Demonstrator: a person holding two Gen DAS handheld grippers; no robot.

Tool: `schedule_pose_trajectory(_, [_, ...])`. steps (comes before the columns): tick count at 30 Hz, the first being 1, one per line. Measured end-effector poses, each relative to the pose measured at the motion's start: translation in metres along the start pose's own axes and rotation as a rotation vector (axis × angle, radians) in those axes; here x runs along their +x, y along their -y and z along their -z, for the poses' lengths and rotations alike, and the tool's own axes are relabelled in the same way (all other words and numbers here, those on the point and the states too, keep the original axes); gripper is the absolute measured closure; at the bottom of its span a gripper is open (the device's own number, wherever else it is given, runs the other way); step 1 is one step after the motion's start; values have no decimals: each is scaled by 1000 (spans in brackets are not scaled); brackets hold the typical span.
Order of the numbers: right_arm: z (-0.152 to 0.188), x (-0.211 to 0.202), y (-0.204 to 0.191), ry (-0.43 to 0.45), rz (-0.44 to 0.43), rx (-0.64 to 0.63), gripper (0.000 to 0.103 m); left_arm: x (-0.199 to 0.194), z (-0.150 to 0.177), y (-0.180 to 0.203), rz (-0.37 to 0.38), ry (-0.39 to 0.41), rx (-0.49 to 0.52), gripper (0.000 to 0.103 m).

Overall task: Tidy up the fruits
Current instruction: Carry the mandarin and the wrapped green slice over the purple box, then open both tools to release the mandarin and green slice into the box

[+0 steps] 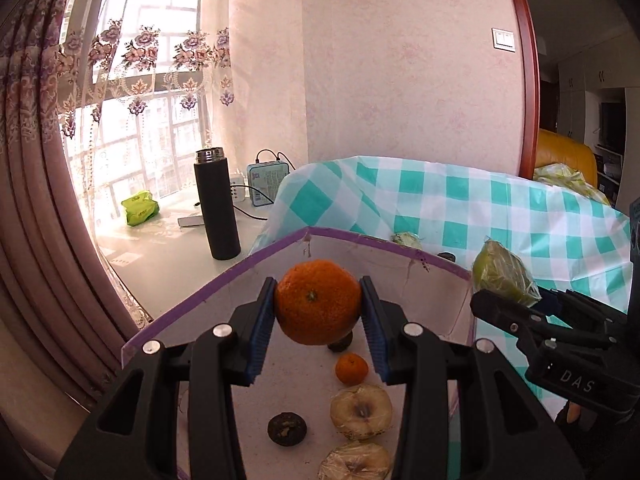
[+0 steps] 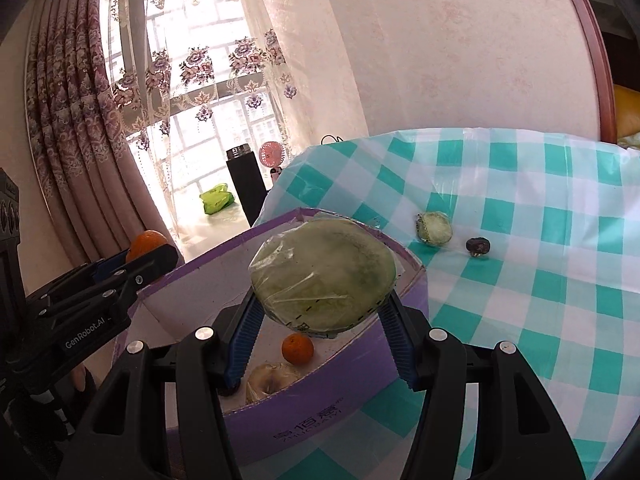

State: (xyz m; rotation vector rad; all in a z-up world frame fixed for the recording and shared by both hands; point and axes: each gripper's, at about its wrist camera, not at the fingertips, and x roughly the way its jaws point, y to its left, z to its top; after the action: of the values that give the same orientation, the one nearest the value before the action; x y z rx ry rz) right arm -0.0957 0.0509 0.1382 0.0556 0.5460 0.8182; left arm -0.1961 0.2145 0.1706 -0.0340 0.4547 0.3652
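Note:
My left gripper (image 1: 318, 304) is shut on a large orange (image 1: 317, 302) and holds it above the open purple box (image 1: 200, 300). My right gripper (image 2: 320, 312) is shut on a plastic-wrapped green fruit (image 2: 323, 274) over the box's right wall (image 2: 320, 420); it also shows in the left wrist view (image 1: 502, 278). Inside the box lie a small orange (image 1: 351, 368), two wrapped pale fruits (image 1: 361, 410), and a dark round fruit (image 1: 287, 428). On the checked cloth lie a small wrapped green fruit (image 2: 435, 228) and a dark fruit (image 2: 478, 246).
The table carries a teal-checked cloth (image 2: 520, 240). On the windowsill stand a black flask (image 1: 216, 210), a teal tin (image 1: 266, 182), a white charger, a green packet (image 1: 140, 208) and a pink fan (image 2: 273, 154). Curtains hang at left.

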Motion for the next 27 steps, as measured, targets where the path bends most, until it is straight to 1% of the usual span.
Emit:
schedule_pose_trajectory(4, [1, 31, -28, -74, 10, -93, 46, 17, 7, -30, -110, -61, -4, 61])
schedule_pose_trajectory(6, [4, 44, -41, -112, 24, -148, 46, 27, 13, -44, -130, -115, -18, 61])
schedule_pose_trajectory(9, [10, 61, -63, -167, 69, -258, 46, 42, 23, -59, -173, -182, -20, 61])
schedule_pose_trajectory(12, [17, 72, -76, -206, 94, -335, 46, 52, 31, -72, -167, -233, -52, 61])
schedule_pose_trajectory(15, [22, 78, -78, -226, 81, -328, 46, 54, 33, -76, -175, -241, -63, 61])
schedule_pose_trajectory(17, [24, 82, -80, -241, 98, -341, 46, 54, 34, -75, -182, -240, -55, 61])
schedule_pose_trajectory(19, [27, 88, -80, -268, 112, -351, 46, 57, 35, -75, -188, -257, -57, 60])
schedule_pose_trajectory(21, [29, 91, -80, -290, 122, -352, 46, 59, 37, -77, -191, -264, -71, 52])
schedule_pose_trajectory(23, [31, 93, -79, -304, 126, -353, 45, 59, 37, -77, -204, -262, -75, 35])
schedule_pose_trajectory(24, [32, 93, -80, -301, 130, -359, 45, 59, 36, -77, -211, -259, -74, 31])
schedule_pose_trajectory(26, [33, 90, -81, -285, 134, -363, 30, 57, 36, -77, -222, -253, -75, 18])
schedule_pose_trajectory(27, [32, 88, -81, -270, 130, -358, 18, 57, 36, -77, -227, -250, -77, 15])
